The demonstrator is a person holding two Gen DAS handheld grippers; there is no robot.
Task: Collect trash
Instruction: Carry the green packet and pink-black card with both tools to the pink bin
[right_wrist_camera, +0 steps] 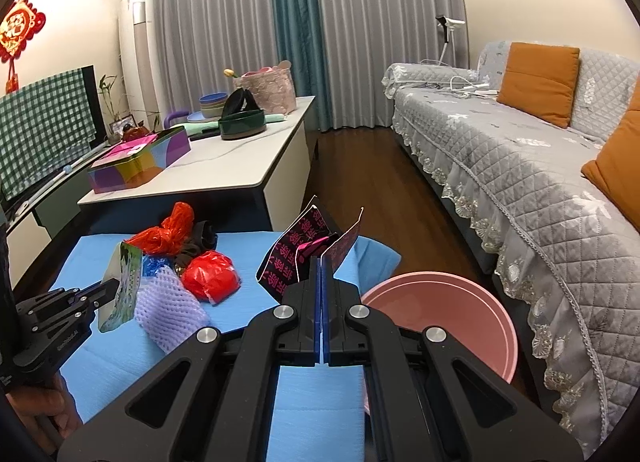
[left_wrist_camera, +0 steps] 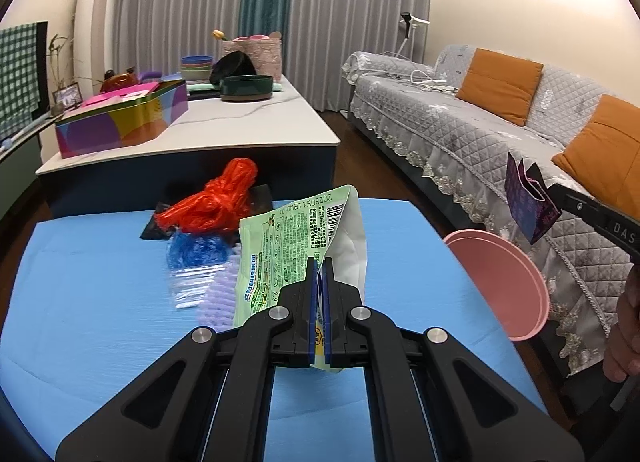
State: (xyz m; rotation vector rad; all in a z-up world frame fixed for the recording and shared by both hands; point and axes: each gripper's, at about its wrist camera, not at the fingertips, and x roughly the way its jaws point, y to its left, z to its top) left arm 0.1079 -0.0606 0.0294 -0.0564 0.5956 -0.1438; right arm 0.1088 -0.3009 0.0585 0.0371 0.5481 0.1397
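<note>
left wrist view has the left hand-held gripper [left_wrist_camera: 319, 282] at its 6 o'clock, jaws pinched narrow on a green wrapper [left_wrist_camera: 296, 238] that stands up out of the pads toward 12 o'clock. the pink bin [left_wrist_camera: 508, 282] sits at about 3 o'clock from this gripper, just off the right edge of the blue tabletop [left_wrist_camera: 80, 282] and lower than it, mouth tipped toward the camera.

in the right wrist view the right hand-held gripper [right_wrist_camera: 321, 274] is likewise clamped narrow, on a folded black wrapper with pink print [right_wrist_camera: 288, 258] whose flaps splay up toward 11 and 1 o'clock. here the pink bin [right_wrist_camera: 452, 302] lies close at 3 to 4 o'clock, just beside the right jaw, so i judge the right hand to be the nearer one to the bin; the left would have to cross the tabletop to reach it. the left gripper [right_wrist_camera: 100, 294] shows at 9 o'clock in this view, the green wrapper's long axis upright.

still on the blue tabletop [right_wrist_camera: 304, 402], toward 10 to 11 o'clock of both grippers, is the rest of the trash: an orange plastic bag [left_wrist_camera: 216, 202], a red ball of plastic [right_wrist_camera: 212, 276], a purple mesh net [right_wrist_camera: 168, 306], a blue crumpled film [left_wrist_camera: 196, 248] and something dark beneath, all touching in one heap.

the coming move, as i judge it, is a swing toward 3 o'clock and a release over the bin's mouth, right hand first.
</note>
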